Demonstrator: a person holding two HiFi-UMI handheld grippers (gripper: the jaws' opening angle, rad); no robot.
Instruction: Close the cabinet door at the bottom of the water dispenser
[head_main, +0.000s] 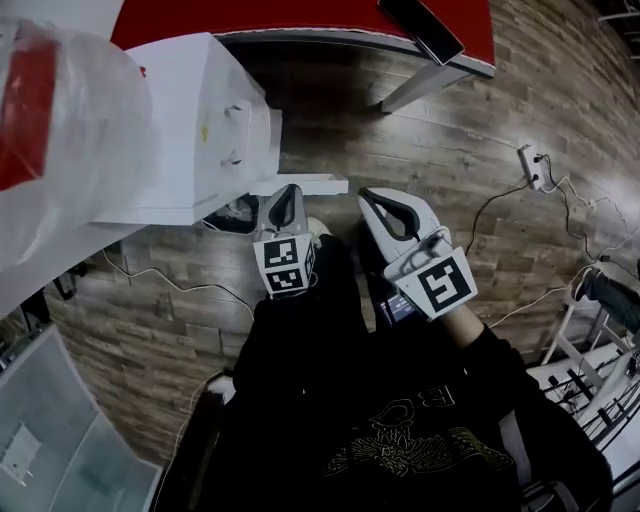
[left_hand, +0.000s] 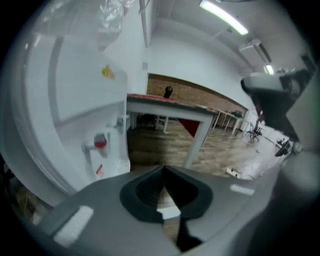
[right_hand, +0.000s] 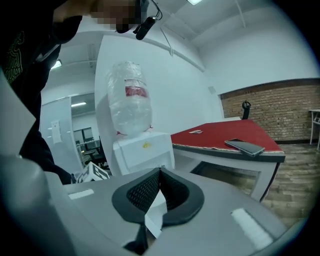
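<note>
The white water dispenser (head_main: 190, 120) stands at the upper left of the head view, with its plastic bottle (head_main: 60, 130) nearest the camera. From its foot a white cabinet door (head_main: 305, 184) sticks out to the right, seen edge-on, with a dark opening (head_main: 235, 215) behind it. My left gripper (head_main: 291, 190) is shut and empty, its tip just below the door's edge. Beside it, my right gripper (head_main: 367, 195) is also shut and empty, a little right of the door's end. The left gripper view shows the dispenser's taps (left_hand: 100, 141) past the shut left gripper (left_hand: 163, 168). The right gripper (right_hand: 160, 171) faces the dispenser (right_hand: 142, 150).
A red-topped table (head_main: 330, 25) with a phone (head_main: 422, 28) on it stands behind the dispenser. Its white leg (head_main: 425, 85) comes down to the wooden floor. A power strip (head_main: 530, 165) and cables lie on the floor to the right. My dark-clothed body fills the bottom.
</note>
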